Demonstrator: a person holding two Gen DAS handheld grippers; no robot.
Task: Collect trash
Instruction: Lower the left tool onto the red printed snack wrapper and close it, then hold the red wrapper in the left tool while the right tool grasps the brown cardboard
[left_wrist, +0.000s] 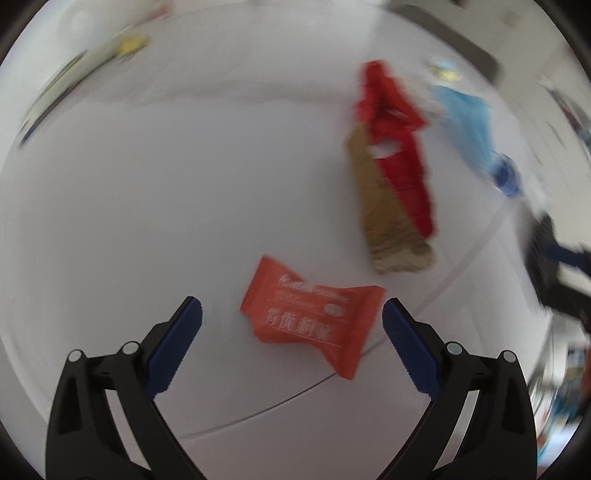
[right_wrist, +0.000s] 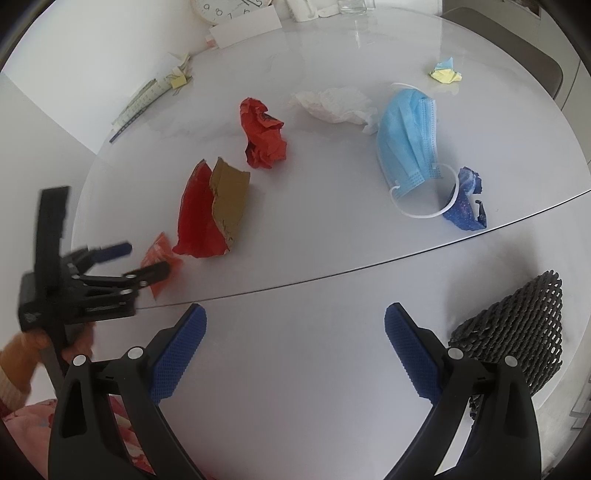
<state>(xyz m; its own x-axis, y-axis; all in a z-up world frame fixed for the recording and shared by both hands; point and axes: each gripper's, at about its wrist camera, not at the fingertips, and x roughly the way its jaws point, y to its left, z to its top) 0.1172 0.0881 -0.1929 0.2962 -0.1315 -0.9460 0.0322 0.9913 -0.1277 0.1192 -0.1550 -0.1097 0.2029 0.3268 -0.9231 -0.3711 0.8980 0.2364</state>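
Motion-blurred red-and-brown torn box (left_wrist: 391, 192) and blue mask (left_wrist: 467, 125); wall clock (right_wrist: 231, 9) edge-cropped.

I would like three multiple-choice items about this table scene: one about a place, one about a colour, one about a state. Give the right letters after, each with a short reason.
1. What lies between the fingers of the left gripper?
A. orange wrapper
B. face mask
C. white tissue

2. What colour is the face mask?
A. green
B. light blue
C. black

3. The right gripper is:
A. shut on the tissue
B. open and holding nothing
C. shut on the mask

Key: 1 A, the orange wrapper sits between the open fingers; 2 B, its pleats are light blue; 3 B, its fingers stand wide apart over bare table.
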